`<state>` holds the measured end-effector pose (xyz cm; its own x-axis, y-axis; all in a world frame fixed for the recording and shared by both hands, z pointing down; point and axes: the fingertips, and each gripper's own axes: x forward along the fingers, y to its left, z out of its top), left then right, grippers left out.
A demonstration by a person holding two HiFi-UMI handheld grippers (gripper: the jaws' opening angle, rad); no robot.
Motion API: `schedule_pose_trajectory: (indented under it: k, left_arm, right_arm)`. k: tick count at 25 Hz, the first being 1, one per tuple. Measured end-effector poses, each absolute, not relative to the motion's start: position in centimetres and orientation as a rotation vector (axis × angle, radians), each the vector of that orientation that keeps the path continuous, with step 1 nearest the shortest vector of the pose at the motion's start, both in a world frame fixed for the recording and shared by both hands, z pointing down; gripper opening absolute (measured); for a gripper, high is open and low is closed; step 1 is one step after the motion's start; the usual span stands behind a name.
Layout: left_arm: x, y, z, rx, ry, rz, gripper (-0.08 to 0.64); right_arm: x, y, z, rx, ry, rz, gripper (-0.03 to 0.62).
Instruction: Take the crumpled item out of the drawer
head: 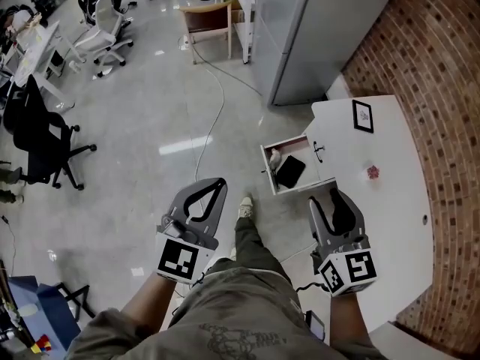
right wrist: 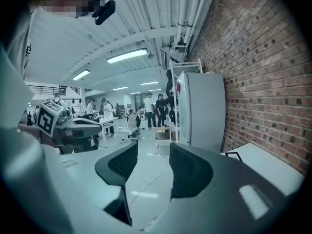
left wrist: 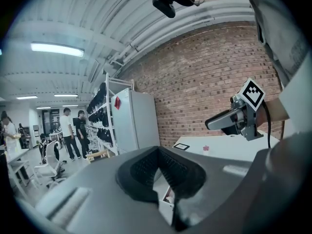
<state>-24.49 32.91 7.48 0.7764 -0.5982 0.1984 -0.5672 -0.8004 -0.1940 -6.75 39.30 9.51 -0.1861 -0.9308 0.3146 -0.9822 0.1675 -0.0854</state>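
The white drawer (head: pixel 267 172) stands pulled out from the white table (head: pixel 390 216). Inside it lie a crumpled white item (head: pixel 275 157) at the far end and a flat black item (head: pixel 290 171). My left gripper (head: pixel 222 181) hangs over the floor left of the drawer, tips together, holding nothing. In the left gripper view its pads (left wrist: pixel 158 151) meet at the tip and part of the drawer (left wrist: pixel 165 201) shows through the gap beneath. My right gripper (head: pixel 328 197) hovers over the table's edge just in front of the drawer, open and empty, with a plain gap (right wrist: pixel 152 152) between the pads.
A framed picture (head: pixel 362 116) and a small pink object (head: pixel 372 172) lie on the table. A grey cabinet (head: pixel 315 28) stands behind it, a brick wall (head: pixel 442 88) to the right. A cable (head: pixel 214 111) crosses the floor; a wooden chair (head: pixel 210 17) and office chairs (head: pixel 45 137) stand further off.
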Motion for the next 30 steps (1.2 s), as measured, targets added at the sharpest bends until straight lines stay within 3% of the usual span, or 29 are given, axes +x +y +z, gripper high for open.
schedule_pose_trajectory:
  k: [19, 30]
  left_arm:
    - [-12.4, 12.0, 9.3, -2.871, 0.709, -0.493, 0.002]
    - [-7.4, 7.1, 10.0, -2.877, 0.571, -0.531, 0.0]
  right_arm:
    - [2.4, 20.2, 14.2, 1.924, -2.154, 0.571, 0.233]
    - [7.1, 16.3, 15.0, 2.038, -2.071, 0.602, 0.232]
